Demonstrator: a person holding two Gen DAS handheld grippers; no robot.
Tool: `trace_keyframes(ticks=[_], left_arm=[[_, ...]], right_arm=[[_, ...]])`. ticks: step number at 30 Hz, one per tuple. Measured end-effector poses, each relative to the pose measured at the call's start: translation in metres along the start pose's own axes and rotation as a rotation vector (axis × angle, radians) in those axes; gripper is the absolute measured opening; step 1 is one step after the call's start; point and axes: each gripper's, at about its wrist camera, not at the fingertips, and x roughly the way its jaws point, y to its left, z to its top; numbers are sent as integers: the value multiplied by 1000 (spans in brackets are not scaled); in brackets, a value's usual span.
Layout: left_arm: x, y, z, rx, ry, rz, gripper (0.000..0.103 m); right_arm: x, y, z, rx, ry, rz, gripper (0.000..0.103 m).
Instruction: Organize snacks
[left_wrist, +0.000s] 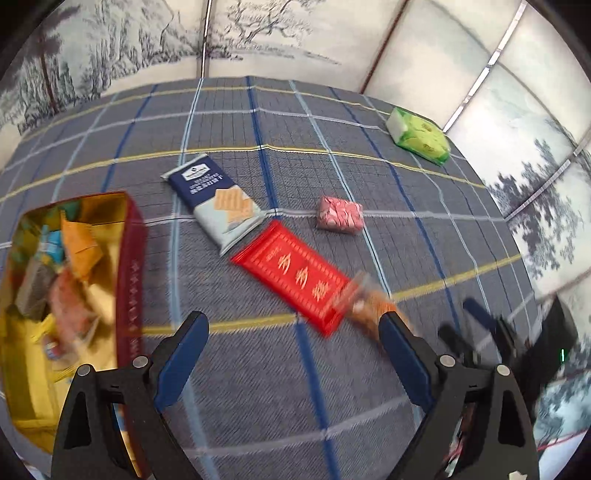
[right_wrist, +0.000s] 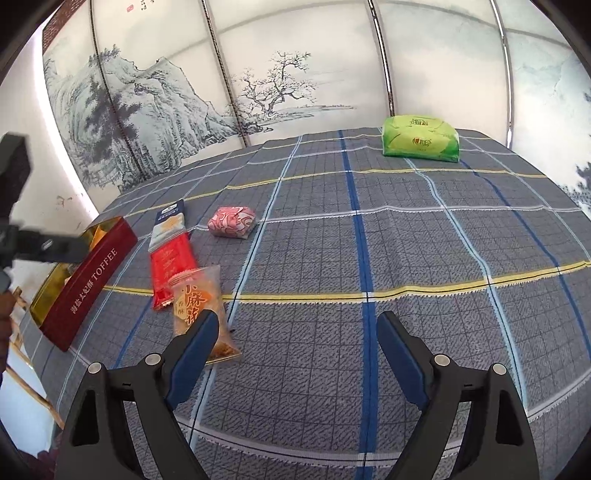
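A red toffee tin (left_wrist: 129, 258) with a gold inside stands at the left, holding several wrapped snacks. On the plaid cloth lie a navy cracker packet (left_wrist: 214, 199), a red packet (left_wrist: 295, 273), a pink wrapped block (left_wrist: 340, 214) and a blurred clear bag of orange snacks (left_wrist: 369, 306). My left gripper (left_wrist: 293, 315) hangs open above the cloth, near the end of the red packet, with nothing between its fingers. My right gripper (right_wrist: 298, 317) is open over bare cloth. The clear bag (right_wrist: 201, 299) lies just left of it, partly behind its left finger (right_wrist: 195, 343).
A green tissue pack (right_wrist: 421, 142) sits at the far back right of the table. Painted screen panels (right_wrist: 258, 92) enclose the table behind and to the sides. The tin (right_wrist: 88, 280) stands at the left table edge. The left gripper's body (right_wrist: 22, 240) shows there.
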Motion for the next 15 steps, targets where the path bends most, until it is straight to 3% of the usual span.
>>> trace_keyframes(ticks=[9, 11, 15], left_arm=[[72, 3, 38, -221, 128, 83, 91], [84, 4, 40, -256, 160, 107, 86], [93, -7, 40, -227, 183, 186, 80]], right_arm=[[-3, -10, -4, 54, -14, 92, 87], [-3, -10, -5, 57, -14, 105, 87], [-2, -13, -5, 74, -13, 129, 87]])
